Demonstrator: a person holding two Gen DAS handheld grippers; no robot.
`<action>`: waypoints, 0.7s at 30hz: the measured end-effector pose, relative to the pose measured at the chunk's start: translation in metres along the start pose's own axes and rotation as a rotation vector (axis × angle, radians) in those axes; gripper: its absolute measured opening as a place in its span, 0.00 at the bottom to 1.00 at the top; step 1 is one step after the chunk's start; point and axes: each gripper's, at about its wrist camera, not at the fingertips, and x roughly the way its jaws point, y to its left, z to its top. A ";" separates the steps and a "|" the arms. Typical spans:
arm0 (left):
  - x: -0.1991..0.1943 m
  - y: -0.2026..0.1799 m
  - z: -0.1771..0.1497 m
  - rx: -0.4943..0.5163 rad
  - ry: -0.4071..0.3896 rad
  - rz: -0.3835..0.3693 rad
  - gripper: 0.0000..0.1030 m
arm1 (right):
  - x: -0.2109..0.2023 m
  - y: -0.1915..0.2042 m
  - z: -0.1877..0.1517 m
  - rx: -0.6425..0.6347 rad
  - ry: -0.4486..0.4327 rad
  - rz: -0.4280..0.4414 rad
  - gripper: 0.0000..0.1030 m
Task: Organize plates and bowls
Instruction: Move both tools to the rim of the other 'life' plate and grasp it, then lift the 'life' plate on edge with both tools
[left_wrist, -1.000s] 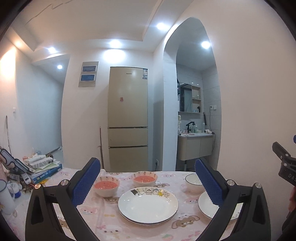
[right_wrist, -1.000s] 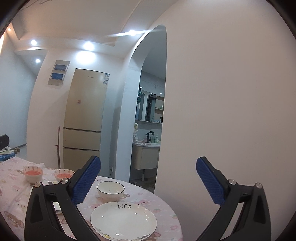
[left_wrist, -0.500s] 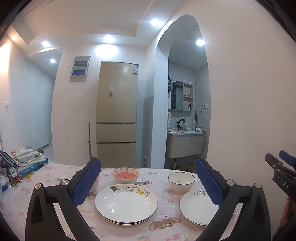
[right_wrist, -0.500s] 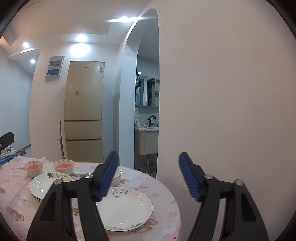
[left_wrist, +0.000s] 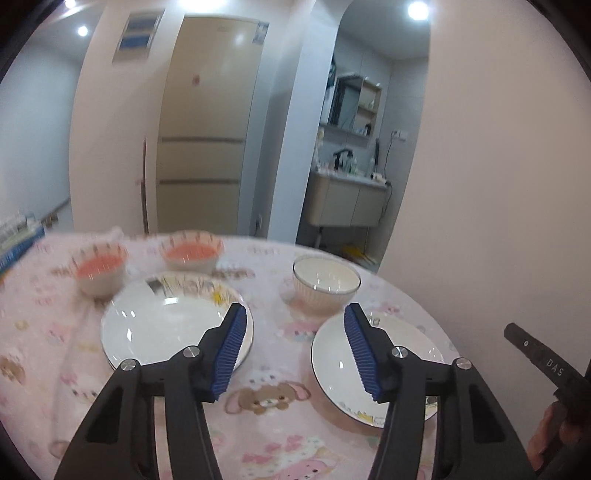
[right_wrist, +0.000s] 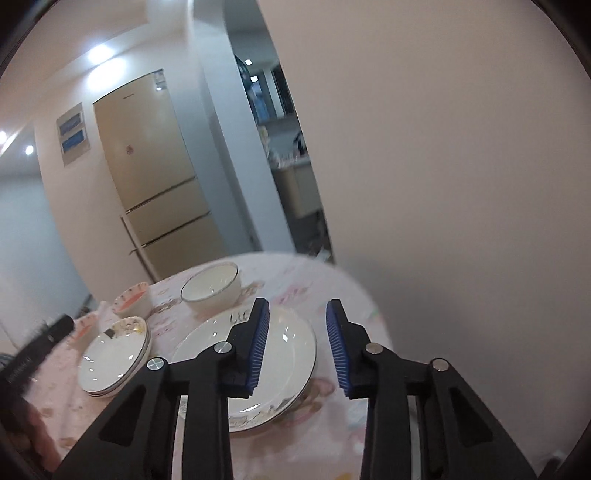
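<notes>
Left wrist view alone shows both pink bowls (left_wrist: 99, 267) clearly; both grippers' jaws closing, released, nothing between.

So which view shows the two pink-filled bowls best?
The left wrist view: both pink-filled bowls face the camera with their insides open to it, though blurred. The right wrist view shows one small at the left; the other is mostly hidden behind the plate stack.
</notes>
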 end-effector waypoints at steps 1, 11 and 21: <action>0.007 0.000 -0.004 -0.003 0.020 0.000 0.54 | 0.007 -0.005 -0.003 0.018 0.024 0.007 0.30; 0.072 0.019 -0.028 -0.170 0.215 -0.127 0.44 | 0.071 -0.052 -0.032 0.285 0.254 0.100 0.27; 0.118 0.023 -0.042 -0.309 0.363 -0.192 0.35 | 0.111 -0.060 -0.042 0.422 0.343 0.205 0.22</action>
